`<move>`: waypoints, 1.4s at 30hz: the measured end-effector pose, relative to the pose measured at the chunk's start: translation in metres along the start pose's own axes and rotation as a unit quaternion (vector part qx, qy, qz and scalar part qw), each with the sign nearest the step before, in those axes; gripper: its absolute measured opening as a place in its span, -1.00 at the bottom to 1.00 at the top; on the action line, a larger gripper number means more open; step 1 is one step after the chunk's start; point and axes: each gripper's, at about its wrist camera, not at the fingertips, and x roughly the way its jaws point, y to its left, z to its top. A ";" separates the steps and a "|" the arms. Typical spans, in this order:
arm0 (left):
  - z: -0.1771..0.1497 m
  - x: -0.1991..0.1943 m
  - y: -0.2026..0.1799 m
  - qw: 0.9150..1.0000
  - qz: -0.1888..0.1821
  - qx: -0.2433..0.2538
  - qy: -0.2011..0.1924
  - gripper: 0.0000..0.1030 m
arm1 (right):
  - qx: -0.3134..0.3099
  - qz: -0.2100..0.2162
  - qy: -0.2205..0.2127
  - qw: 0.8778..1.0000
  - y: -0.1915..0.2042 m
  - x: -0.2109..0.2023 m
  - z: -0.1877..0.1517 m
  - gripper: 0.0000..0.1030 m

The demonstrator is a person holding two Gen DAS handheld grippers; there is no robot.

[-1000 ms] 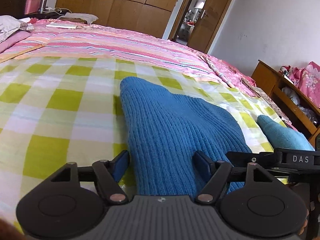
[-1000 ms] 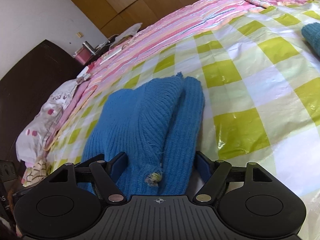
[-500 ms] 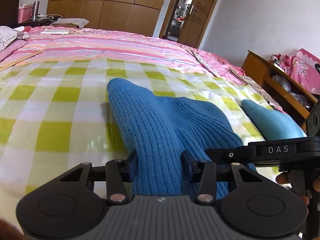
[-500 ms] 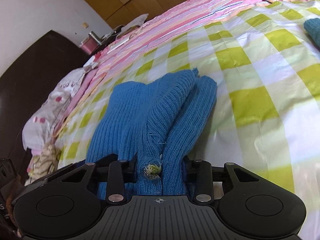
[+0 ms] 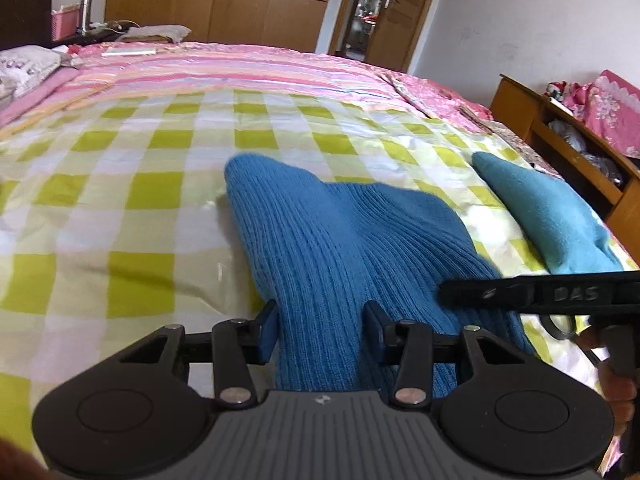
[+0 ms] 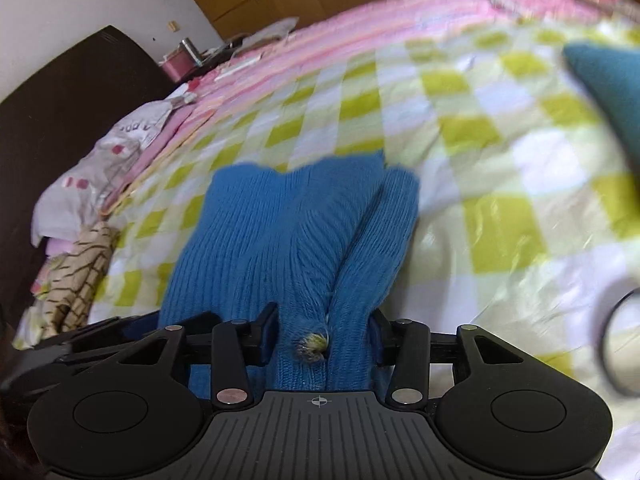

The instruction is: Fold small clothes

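While both grippers have the near hem pinched, this reads as the fold-over step: near edge up, about to be carried toward the far edge.

- left gripper (image 5: pixel 320 330): jaws clenched on the blue knit garment (image 5: pixel 332 240), fabric bunched between the pads, bottom centre of the left wrist view.
- right gripper (image 6: pixel 322 334): knit bunched between the pads too, incl. a frayed yellowish yarn end (image 6: pixel 312 346). Jaws are easing open slightly, but the pads look pressed on the cloth, so I call it gripped.
- Garment runs from bottom centre up to mid-frame in both views, far end lying on the green-checked sheet (image 5: pixel 140 200). Right wrist view shows 2 long ridges on its right half, likely sleeves or a prior fold.
- 2nd piece, teal cloth (image 5: pixel 548 216), sits at the right, apart from the blue one.

Next, my read: carry both corners level and together toward the far edge, lay them square on it, then release. Risk: right grip slackening mid-carry, which would skew the fold.
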 end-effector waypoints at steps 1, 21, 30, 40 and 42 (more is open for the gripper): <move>0.002 -0.002 -0.001 1.000 0.009 0.007 -0.005 -0.05 | -0.009 -0.007 -0.015 1.000 0.003 -0.007 0.004 -0.15; 0.035 0.038 -0.009 0.994 0.091 0.062 -0.020 -0.05 | -0.071 -0.070 -0.038 0.994 0.012 0.047 0.034 -0.49; 0.032 0.047 -0.014 0.993 0.098 0.070 -0.005 -0.04 | -0.047 -0.070 -0.043 0.996 -0.003 0.048 0.029 -0.49; 0.024 0.015 -0.011 0.994 0.096 0.059 -0.017 -0.04 | -0.047 -0.058 -0.072 0.995 0.006 -0.001 0.016 -0.41; 0.017 0.009 -0.011 0.994 0.096 0.058 -0.016 -0.04 | -0.047 -0.053 -0.069 0.995 0.007 -0.008 0.007 -0.41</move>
